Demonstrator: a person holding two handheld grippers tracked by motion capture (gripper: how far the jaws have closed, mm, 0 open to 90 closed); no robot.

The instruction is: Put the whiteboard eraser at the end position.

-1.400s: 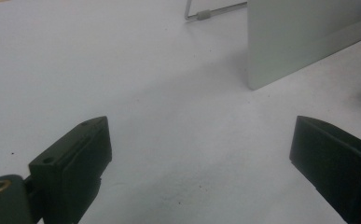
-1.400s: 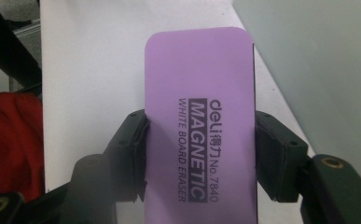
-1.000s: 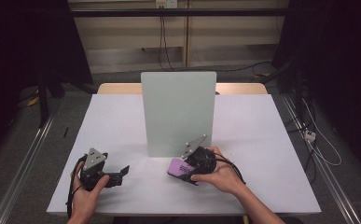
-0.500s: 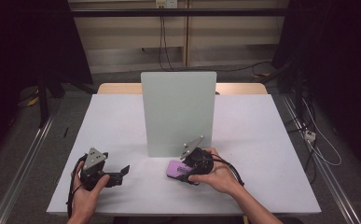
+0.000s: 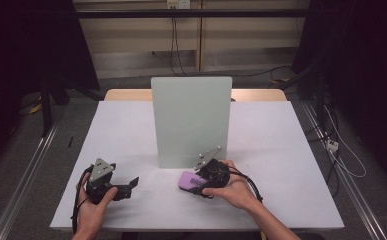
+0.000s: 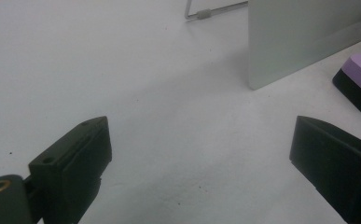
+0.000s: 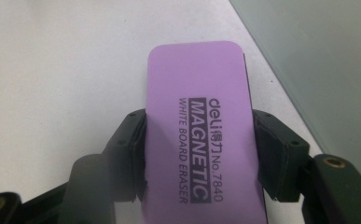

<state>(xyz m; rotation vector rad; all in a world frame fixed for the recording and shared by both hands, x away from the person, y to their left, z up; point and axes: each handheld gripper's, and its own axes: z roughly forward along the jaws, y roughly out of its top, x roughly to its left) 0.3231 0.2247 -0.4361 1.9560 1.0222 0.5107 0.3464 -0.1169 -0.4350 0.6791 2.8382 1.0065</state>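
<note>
Gripping the eraser [image 7: 199, 135] by its long sides, the right gripper [image 5: 204, 181] has its jaws pressed on it, low over the table [image 5: 291, 150] just in front of the upright board [image 5: 191, 120]. The left gripper [image 5: 112, 186] rests well apart with jaws wide and nothing between them. This looks like the pick-up step; next comes lifting the eraser clear and bringing its felt face flat against the board without knocking it over.

Left gripper [image 5: 129, 185], lower left of the high view, rests with jaws spread wide; right gripper [image 5: 197, 181], lower centre, has both jaws clamped on a held item.
</note>
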